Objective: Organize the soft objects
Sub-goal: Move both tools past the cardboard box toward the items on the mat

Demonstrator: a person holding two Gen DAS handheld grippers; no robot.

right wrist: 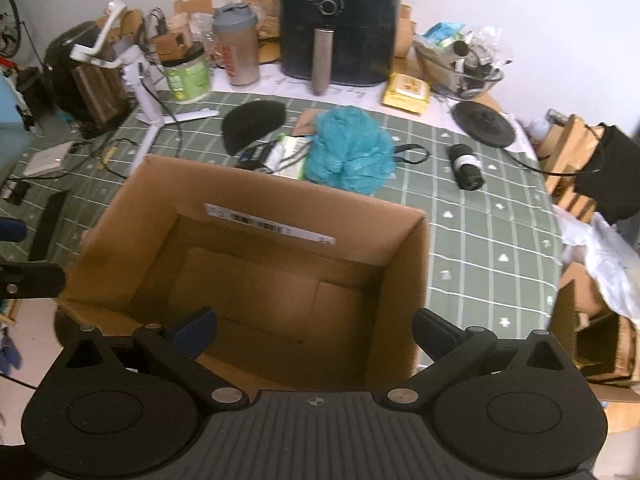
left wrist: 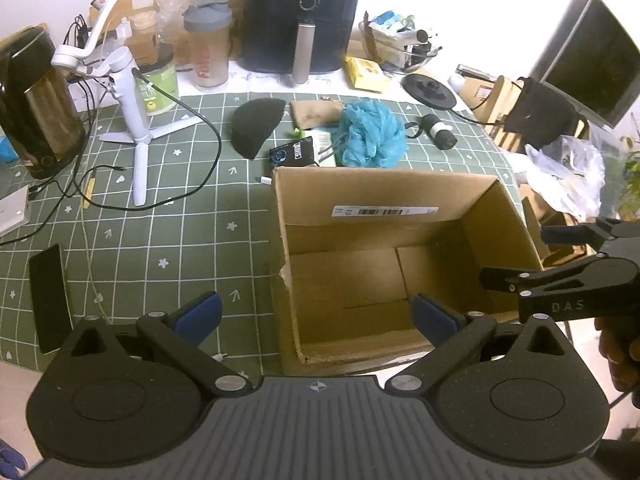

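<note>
left gripper (left wrist: 316, 316): jaws spread wide, nothing between them, held over the near left edge of the box
right gripper (right wrist: 316, 334): jaws wide apart, nothing held, held over the box's near wall; seen from the left view at the right edge
cardboard box (left wrist: 400, 196): open top, plain brown corrugated, barcode label on the inside of the far wall, interior bare, sits on the bench at the near edge
blue bath pouf (left wrist: 370, 136): ruffled teal mesh ball, just beyond the box's far wall, touching the packets beside it
black beanie (left wrist: 256, 124): soft knit, half-round, lies flat left of the pouf, well apart from the box
black roll (left wrist: 438, 130): small cylinder with a white band, right of the pouf
clutter between: dark packet (left wrist: 292, 152) and white-green packet (left wrist: 324, 144) lie between beanie and pouf, by the box's far corner
bench (left wrist: 180, 224): green cloth with a white grid
background: black air fryer (left wrist: 304, 16) and shaker bottle (left wrist: 208, 48) at the back, white tripod (left wrist: 132, 112) with cables, dark kettle (left wrist: 36, 104) at the left, black phone (left wrist: 48, 296) lying flat on the near left
</note>
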